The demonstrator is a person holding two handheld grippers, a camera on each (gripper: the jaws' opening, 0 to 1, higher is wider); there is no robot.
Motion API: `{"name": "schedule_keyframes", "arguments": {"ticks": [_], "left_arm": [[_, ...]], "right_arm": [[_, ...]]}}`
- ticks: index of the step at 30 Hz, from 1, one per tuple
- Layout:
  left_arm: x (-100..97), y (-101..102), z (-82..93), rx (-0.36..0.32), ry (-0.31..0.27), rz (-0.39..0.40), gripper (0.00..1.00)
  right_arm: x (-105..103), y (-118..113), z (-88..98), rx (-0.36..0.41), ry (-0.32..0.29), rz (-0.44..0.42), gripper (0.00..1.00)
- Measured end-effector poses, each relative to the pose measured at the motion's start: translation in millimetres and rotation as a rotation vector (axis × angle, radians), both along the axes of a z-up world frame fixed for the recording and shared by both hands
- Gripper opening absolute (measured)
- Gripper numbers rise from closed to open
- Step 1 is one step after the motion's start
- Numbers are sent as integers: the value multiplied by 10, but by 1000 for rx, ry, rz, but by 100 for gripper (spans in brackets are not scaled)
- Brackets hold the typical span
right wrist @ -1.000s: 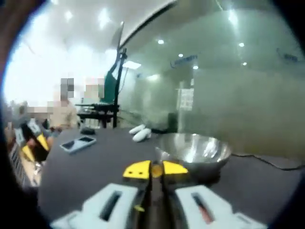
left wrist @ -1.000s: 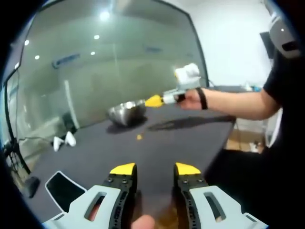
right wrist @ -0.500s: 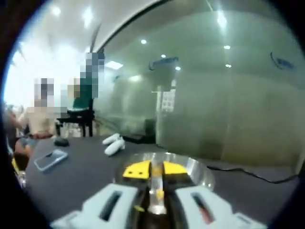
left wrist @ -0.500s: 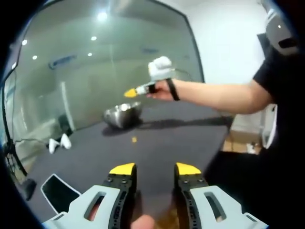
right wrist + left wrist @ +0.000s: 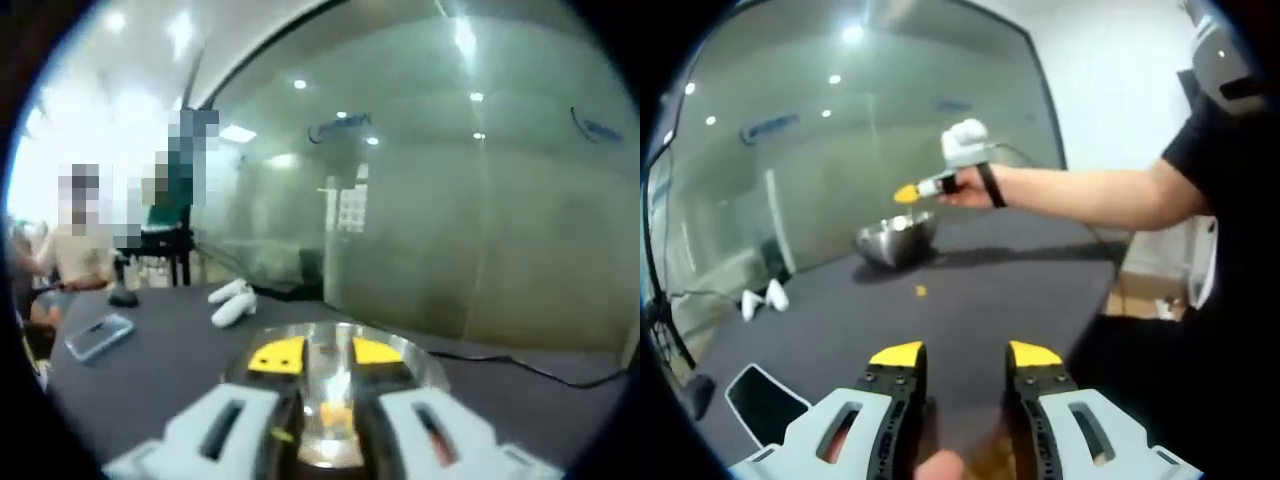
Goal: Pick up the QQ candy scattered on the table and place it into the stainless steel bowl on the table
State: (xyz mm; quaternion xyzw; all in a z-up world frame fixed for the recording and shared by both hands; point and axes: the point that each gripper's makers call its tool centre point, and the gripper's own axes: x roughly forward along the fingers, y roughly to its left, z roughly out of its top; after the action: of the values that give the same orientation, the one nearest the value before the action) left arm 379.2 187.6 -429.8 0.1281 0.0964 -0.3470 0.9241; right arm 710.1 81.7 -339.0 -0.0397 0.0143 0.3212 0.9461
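Opening over the stainless steel bowl (image 5: 335, 385): the right gripper (image 5: 327, 353) had its jaws pressed together half a second ago, now they stand apart with a gap between the yellow tips, directly above the bowl's inside. Orange bits show in the bowl below the gap, likely QQ candy just let go; too blurred to count. Judged: this drop is done or finishing, next pick to follow.

Seen from the left gripper view, the right gripper (image 5: 906, 193) hangs above the bowl (image 5: 895, 238), held by a hand (image 5: 962, 186). Left gripper (image 5: 965, 354) idle, jaws apart, nothing between them, well on the near side of the bowl over the desk (image 5: 1020, 290).

Counts: one bowl. One loose QQ candy (image 5: 921, 291) on the desk, just on the near side of the bowl. Two white controller-like things (image 5: 230, 301) beside the bowl, on its far side from the person. One phone (image 5: 97, 334) further out past them. Two grippers.
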Motion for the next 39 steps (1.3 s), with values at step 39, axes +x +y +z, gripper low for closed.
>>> {"name": "schedule_keyframes", "arguments": {"ticks": [39], "left_arm": [[72, 26, -28, 3, 8, 12, 33]], "right_arm": [[-1324, -351, -324, 6, -2, 226, 19]]}}
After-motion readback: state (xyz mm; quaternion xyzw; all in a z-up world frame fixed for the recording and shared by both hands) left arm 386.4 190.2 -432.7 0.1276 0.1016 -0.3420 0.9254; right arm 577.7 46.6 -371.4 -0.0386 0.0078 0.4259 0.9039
